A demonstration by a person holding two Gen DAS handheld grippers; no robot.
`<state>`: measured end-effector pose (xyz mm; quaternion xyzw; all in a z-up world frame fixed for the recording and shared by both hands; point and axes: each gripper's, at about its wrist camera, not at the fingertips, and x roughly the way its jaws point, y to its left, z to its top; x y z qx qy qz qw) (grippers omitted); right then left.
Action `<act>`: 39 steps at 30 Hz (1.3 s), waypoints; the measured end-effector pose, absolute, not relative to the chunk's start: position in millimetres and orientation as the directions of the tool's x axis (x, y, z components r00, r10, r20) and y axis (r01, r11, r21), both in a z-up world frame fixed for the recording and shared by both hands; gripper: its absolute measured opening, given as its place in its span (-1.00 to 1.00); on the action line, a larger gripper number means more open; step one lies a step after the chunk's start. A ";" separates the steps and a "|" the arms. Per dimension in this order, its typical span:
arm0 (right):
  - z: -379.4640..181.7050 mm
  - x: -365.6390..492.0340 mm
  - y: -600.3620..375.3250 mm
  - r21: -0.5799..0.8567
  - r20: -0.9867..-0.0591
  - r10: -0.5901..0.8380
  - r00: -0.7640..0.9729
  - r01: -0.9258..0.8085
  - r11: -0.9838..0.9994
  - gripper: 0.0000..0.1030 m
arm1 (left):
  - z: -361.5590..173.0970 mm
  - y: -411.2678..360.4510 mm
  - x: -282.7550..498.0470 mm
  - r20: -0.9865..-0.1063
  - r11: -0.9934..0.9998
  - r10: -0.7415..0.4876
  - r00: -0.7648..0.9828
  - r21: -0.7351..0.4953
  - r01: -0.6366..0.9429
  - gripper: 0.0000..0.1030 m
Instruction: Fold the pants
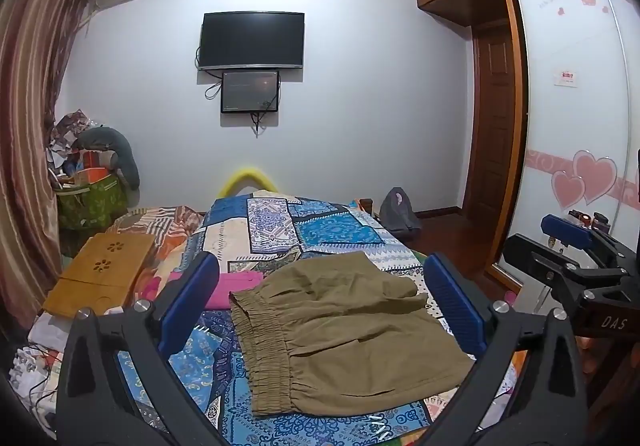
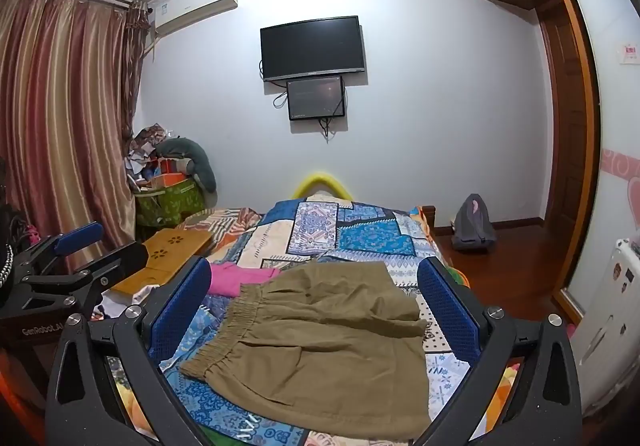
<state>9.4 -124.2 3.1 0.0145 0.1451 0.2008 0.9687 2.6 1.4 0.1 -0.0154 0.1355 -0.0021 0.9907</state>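
Pants (image 1: 340, 334) lie flat on the bed (image 1: 320, 234), low centre of both frames, waistband toward the left, legs running right; the long axis crosses both views. The left tool (image 1: 320, 306) and right tool (image 2: 316, 310) both hang above, spread wide and holding nothing; neither looks clearly nearer, judging by the framing.

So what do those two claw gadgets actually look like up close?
Each is a black plastic frame with triangular cut-outs and silver bolts, carrying two flat blue fingers with dotted rubbery pads. The left gripper looks the same as the right gripper. One body is lettered "DAS", the other "GenRobot.AI". No cables or sleeves show.
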 end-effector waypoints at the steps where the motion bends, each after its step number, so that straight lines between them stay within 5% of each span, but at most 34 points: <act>1: 3.2 9.2 -124.4 0.086 -0.275 0.393 0.877 -0.385 0.919 0.99 | 0.1 1.2 2.6 -0.269 1.000 -0.008 0.963 -0.030 0.000 1.00; 39: 5.3 10.1 -123.4 0.081 -0.275 0.391 0.878 -0.384 0.920 0.99 | -3.8 -0.9 6.1 -0.276 1.000 -0.016 0.961 -0.026 0.009 1.00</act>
